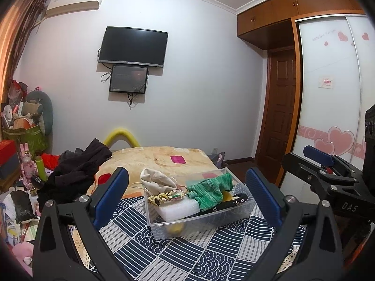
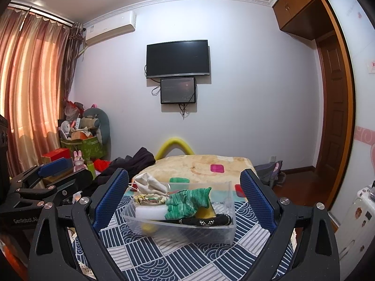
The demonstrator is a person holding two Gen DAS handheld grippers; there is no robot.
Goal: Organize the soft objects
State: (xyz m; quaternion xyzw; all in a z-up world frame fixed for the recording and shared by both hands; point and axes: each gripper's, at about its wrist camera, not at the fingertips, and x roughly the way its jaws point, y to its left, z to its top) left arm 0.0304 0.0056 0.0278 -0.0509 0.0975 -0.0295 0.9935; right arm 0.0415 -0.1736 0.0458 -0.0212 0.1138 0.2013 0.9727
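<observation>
Both fisheye views sit low over the bed, each looking forward between its own two blue-padded fingers toward the far wall with the television. The left wrist view stands to the left and catches the right gripper at its right edge; the right wrist view mirrors this, with the left gripper at its left edge. They share the near clear plastic bin on the patterned cloth — the wall, the wardrobe door too — from close, nearly parallel standpoints.
</observation>
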